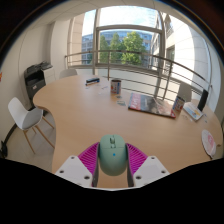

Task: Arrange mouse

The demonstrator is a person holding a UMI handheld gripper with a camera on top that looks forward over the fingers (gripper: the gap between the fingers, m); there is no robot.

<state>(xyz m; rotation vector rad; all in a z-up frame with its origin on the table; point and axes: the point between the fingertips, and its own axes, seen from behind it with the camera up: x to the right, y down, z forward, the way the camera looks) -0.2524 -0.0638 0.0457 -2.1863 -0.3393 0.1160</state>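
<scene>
Table (90, 115): large, rounded, pale wood. Chair (27, 117): white, at 9 o'clock beside the table. Mouse (112, 155): pale green, smooth, domed, dark scroll wheel; no legible markings. Gripper (112, 160): narrow, both magenta pads (89, 157) pressing the mouse's flanks, 6 o'clock.

Curved wooden table (85, 115): magazines (150, 103), papers (93, 81) lying far side.
</scene>
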